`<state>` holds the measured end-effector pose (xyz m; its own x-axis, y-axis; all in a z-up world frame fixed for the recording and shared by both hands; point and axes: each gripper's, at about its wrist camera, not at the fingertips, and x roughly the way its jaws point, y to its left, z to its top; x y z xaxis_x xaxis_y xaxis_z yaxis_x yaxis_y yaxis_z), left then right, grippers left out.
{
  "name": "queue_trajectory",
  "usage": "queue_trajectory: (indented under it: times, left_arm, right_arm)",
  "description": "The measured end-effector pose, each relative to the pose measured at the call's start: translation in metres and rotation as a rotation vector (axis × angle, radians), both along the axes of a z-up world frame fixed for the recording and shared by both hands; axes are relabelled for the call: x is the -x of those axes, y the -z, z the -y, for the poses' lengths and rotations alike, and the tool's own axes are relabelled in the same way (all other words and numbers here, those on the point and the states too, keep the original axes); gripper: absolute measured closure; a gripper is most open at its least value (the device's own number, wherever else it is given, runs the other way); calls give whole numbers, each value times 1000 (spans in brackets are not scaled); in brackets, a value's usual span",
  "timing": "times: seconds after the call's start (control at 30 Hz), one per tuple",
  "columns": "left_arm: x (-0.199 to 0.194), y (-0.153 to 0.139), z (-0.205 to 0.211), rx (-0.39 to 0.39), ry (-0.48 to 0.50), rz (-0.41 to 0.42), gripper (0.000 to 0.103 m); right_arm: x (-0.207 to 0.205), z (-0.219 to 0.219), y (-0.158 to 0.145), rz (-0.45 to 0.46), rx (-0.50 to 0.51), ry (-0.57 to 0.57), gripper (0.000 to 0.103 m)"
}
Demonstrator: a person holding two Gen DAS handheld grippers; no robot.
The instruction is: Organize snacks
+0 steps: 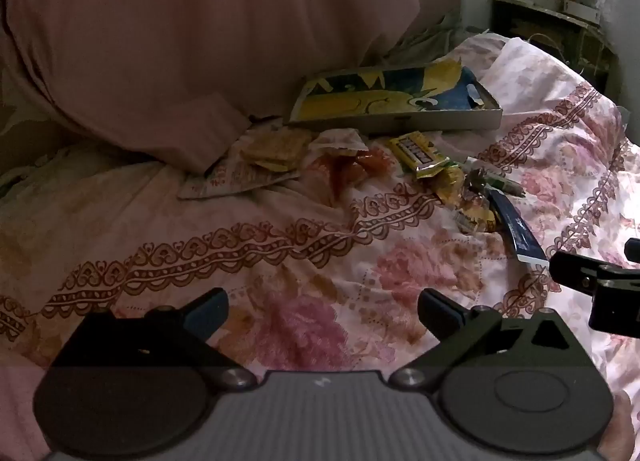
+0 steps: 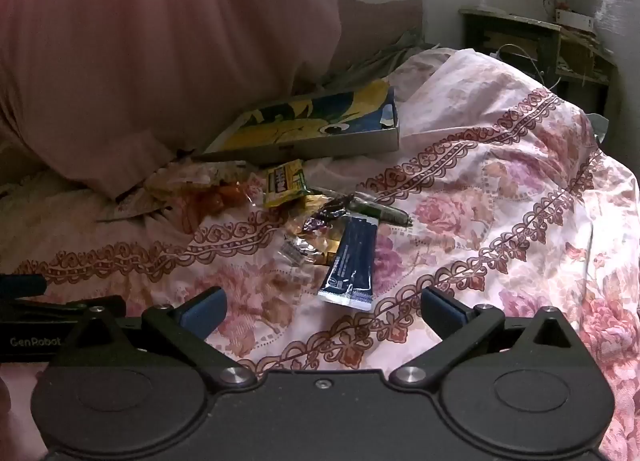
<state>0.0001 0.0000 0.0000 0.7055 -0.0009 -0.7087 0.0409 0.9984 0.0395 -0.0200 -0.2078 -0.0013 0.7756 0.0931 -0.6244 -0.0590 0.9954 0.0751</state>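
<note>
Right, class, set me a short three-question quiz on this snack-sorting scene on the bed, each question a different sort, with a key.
1. True or false: the right gripper holds the dark blue sachet.
2. Multiple choice: the shallow box with the yellow and blue picture lies A) at the foot of the pink pillow, B) on the wooden shelf, C) between the left gripper jaws.
3. Fill in: the yellow packet lies between the box and the ____ sachet.

Key: 1 false, both grippers open and empty; 2 A; 3 dark blue.
</note>
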Motion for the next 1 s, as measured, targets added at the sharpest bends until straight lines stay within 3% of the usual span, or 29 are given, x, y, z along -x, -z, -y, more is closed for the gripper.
queue_trajectory:
  times: [1.0]
  left_arm:
    - [1, 2, -5, -10, -3, -11, 0]
  right_arm:
    - [-1, 0, 1, -8, 5, -1, 0]
